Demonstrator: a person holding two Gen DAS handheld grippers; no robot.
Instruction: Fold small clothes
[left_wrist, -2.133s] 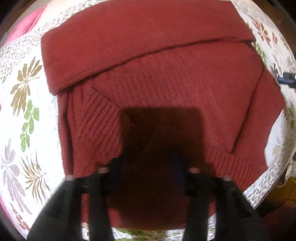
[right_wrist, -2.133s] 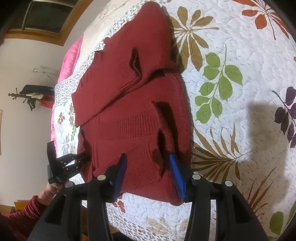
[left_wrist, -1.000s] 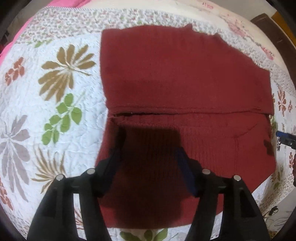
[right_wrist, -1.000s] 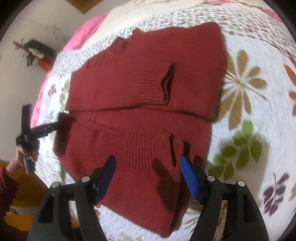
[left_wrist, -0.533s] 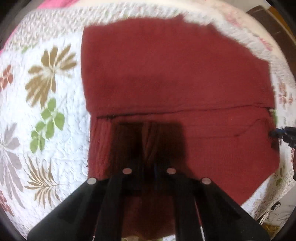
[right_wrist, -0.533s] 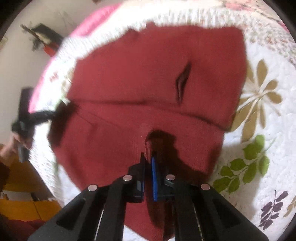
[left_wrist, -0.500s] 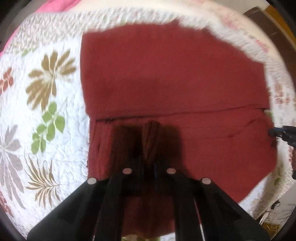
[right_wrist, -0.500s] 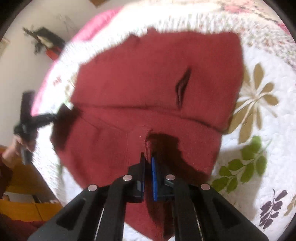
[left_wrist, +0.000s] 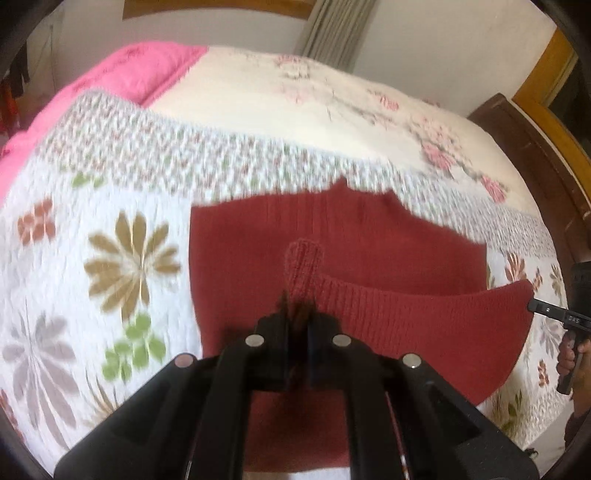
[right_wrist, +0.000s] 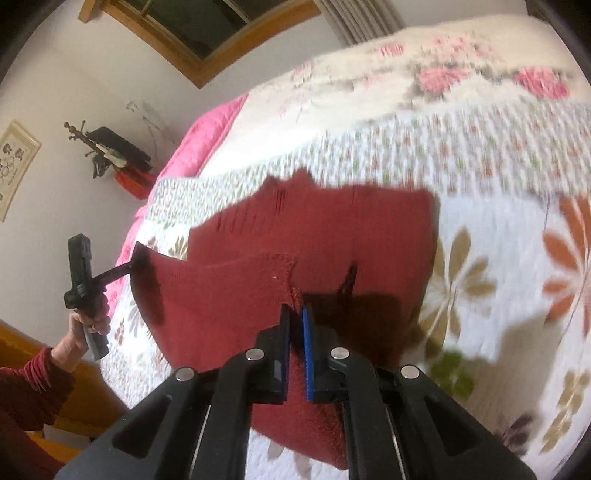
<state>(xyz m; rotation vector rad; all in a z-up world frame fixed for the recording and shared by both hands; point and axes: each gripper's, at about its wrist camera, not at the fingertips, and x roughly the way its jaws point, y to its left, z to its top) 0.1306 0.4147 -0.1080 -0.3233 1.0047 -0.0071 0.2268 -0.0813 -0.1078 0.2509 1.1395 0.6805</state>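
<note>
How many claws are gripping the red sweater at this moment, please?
2: the left claw pinches the red sweater at its lifted hem's left end, the right claw at its right end.

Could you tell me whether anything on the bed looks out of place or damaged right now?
Nothing stands out. The red sweater lies part-folded on the floral quilt, its near edge lifted by the left gripper and right gripper.

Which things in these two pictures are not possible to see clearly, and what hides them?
- Left wrist view: the near edge of the red sweater is hidden behind the left gripper.
- Left wrist view: the right gripper is cut off by the picture's edge.
- Right wrist view: the sweater's near part is covered by the right gripper.
- Both views: the quilt pattern is blurred by motion.
- Right wrist view: the wall picture is too small to read.
</note>
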